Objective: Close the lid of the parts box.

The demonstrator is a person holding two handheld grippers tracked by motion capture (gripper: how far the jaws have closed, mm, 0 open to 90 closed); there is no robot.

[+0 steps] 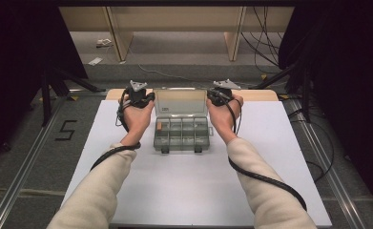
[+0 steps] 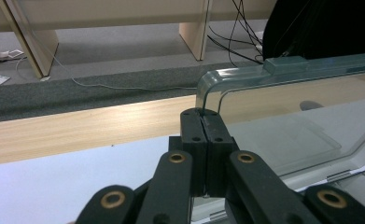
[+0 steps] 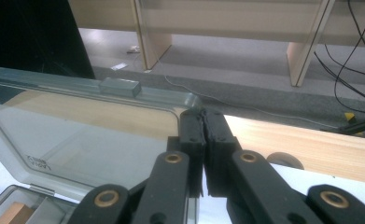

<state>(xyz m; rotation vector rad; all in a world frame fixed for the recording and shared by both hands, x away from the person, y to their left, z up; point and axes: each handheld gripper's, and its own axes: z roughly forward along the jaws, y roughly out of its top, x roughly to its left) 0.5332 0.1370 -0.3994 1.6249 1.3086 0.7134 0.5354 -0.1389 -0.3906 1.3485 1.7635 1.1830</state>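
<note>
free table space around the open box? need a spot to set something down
Bare white table top between the forearms, nearer than the clear plastic compartment box, and outside each arm toward the side edges. Crowded at the raised transparent lid: left gripper and right gripper pinch its corners.

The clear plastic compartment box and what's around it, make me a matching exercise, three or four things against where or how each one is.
Things:
1. clear plastic lid
2. left hand-held gripper
3. right hand-held gripper
4. small orange block

Places or states:
A. shut on the lid's right edge
B. lying in a far-left compartment of the box
C. raised open, standing up at the back
D. shut on the lid's left edge

Pairs: 1-C, 2-D, 3-A, 4-B
</note>
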